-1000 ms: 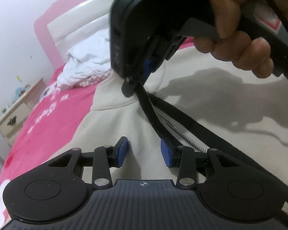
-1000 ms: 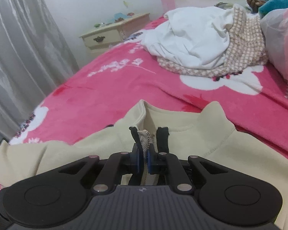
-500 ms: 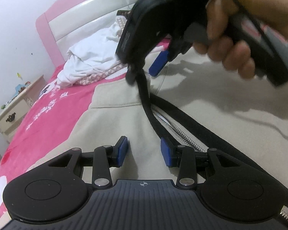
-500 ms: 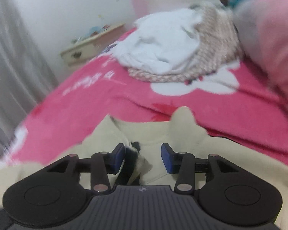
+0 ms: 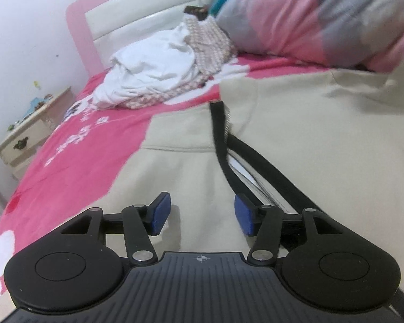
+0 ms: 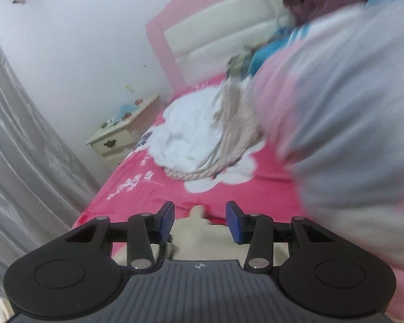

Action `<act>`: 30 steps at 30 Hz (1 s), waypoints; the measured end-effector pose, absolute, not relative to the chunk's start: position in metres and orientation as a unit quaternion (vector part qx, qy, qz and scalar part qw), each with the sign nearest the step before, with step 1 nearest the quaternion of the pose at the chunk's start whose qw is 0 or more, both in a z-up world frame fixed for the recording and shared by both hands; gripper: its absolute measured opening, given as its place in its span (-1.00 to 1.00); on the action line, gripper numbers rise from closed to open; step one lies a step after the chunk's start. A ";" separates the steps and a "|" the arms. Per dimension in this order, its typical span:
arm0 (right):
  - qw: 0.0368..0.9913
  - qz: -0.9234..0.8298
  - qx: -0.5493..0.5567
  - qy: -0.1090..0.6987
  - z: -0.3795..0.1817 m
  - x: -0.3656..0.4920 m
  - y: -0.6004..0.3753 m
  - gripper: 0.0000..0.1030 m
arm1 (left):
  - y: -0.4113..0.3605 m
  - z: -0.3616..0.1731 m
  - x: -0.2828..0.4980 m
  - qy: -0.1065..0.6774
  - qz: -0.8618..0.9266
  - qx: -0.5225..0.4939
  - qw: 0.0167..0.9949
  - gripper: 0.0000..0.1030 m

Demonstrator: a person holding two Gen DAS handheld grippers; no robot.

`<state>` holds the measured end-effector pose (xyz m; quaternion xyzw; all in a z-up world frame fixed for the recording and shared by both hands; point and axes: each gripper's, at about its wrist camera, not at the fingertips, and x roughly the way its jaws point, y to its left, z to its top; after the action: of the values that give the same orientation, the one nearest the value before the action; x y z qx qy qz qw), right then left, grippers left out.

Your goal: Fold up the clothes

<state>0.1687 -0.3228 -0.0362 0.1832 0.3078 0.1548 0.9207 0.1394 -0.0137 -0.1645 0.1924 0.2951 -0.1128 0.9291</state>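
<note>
A cream zip-up jacket [image 5: 309, 140] lies spread flat on the pink bedspread [image 5: 75, 145]. Its black-edged zipper [image 5: 223, 145] runs from the collar toward me. My left gripper [image 5: 202, 212] is open and empty, low over the jacket's front, just left of the zipper. My right gripper [image 6: 200, 220] is open and empty, raised above the jacket's collar end [image 6: 199, 215], which shows between its jaws. The right gripper does not appear in the left wrist view.
A heap of white and checked clothes [image 5: 161, 72] lies near the pink headboard [image 5: 137, 16]; it also shows in the right wrist view [image 6: 199, 137]. A pink-and-grey quilt [image 5: 323, 18] is piled at the right. A cream nightstand [image 5: 27, 137] stands left of the bed, beside grey curtains [image 6: 27, 161].
My right gripper opened, let go of the zipper edge at the collar, and lifted away out of the left wrist view. The collar now lies flat. My left gripper stayed open.
</note>
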 end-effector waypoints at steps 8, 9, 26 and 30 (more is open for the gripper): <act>0.928 0.113 0.081 0.346 -0.023 0.051 -0.357 -0.21 | -0.028 -0.121 0.108 0.249 -0.126 0.168 0.945 0.09; 0.923 0.115 0.073 0.360 -0.029 0.039 -0.356 -0.25 | -0.032 -0.117 0.101 0.252 -0.140 0.163 0.944 0.09; 0.824 0.109 0.135 0.539 -0.136 -0.082 -0.355 -0.19 | -0.078 -0.154 -0.030 0.372 -0.338 0.167 0.848 0.08; 0.818 0.096 0.174 0.540 -0.149 -0.094 -0.360 -0.73 | -0.074 -0.164 -0.024 0.394 -0.323 0.145 0.848 0.10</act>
<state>-0.0935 -0.3602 -0.1486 0.1740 0.5404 0.0964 0.8176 -0.0238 -0.0744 -0.1637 0.1445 0.3937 -0.3232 0.8483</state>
